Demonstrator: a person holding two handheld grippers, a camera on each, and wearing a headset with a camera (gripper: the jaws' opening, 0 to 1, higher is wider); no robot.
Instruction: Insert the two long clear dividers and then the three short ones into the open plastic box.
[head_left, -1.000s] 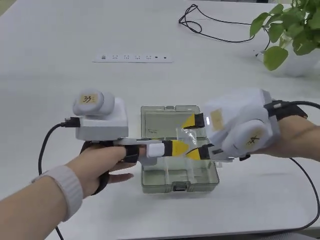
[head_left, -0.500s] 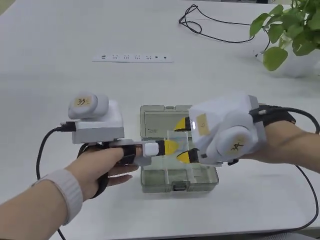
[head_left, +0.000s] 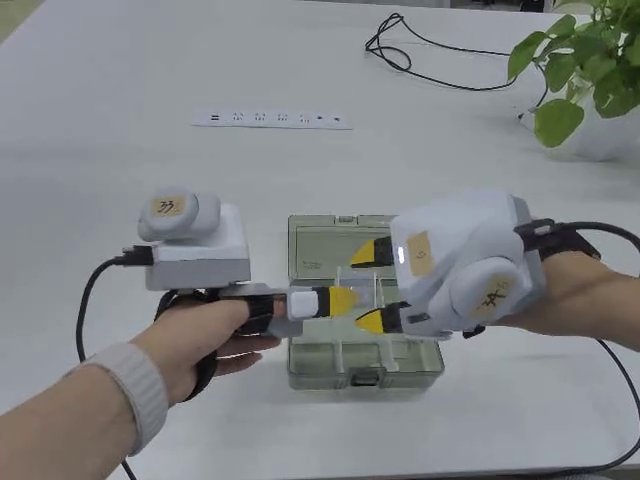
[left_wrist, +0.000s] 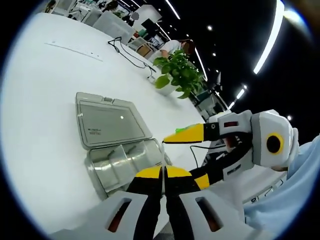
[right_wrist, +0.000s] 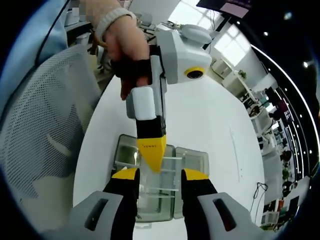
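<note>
Clear divider (head_left: 362, 280) pinched in the closed left gripper (head_left: 345, 299), above the plastic box (head_left: 320, 245); right gripper's (head_left: 370, 286) spread jaws straddle it

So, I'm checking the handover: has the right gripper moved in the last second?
Yes. Against the box, the right gripper has shifted left, farther over it toward the left gripper.

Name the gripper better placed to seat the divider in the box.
Probably left: the left gripper's shut tips meet the divider over the box, while the right gripper's jaws stand open astride it.
</note>
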